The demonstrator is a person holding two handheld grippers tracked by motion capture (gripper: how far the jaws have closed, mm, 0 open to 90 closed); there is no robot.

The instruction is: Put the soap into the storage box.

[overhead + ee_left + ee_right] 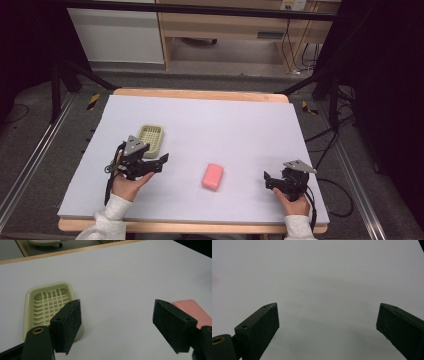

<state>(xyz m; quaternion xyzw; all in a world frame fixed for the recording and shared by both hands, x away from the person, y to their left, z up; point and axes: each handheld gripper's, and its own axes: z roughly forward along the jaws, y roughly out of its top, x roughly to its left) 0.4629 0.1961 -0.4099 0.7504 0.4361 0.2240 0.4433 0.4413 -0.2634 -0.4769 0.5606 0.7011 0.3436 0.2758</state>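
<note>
The left gripper [159,161], a black two-jaw tool held in the person's left hand [127,184], stands with its jaws spread wide and nothing between them; in the left gripper view the gap between the two pads frames bare table. The right gripper [269,181], in the right hand [295,204], is likewise spread and empty; it sits low near the front right of the white table sheet [240,125], well apart from everything else.

Just beside the left gripper, on its far side, lies the pale yellow-green plastic soap dish [48,305] with a slotted grid floor; it is empty and rests flat. The pink rectangular soap bar [212,176] lies flat on the sheet between the two grippers, nearer the left one, apart from the dish.

Risks, as judged: the bar has rounded edges and a smooth face, so a pinch off its middle could let it slip or twist out; the dish looks light, so a jaw brushing its rim could shove it across the sheet; lowering the bar at a tilt could leave it propped on the rim rather than seated on the grid.

The bar appears clean, uniformly pink, unwrapped and intact; its far end shows behind one jaw in the left gripper view [193,310].
</note>
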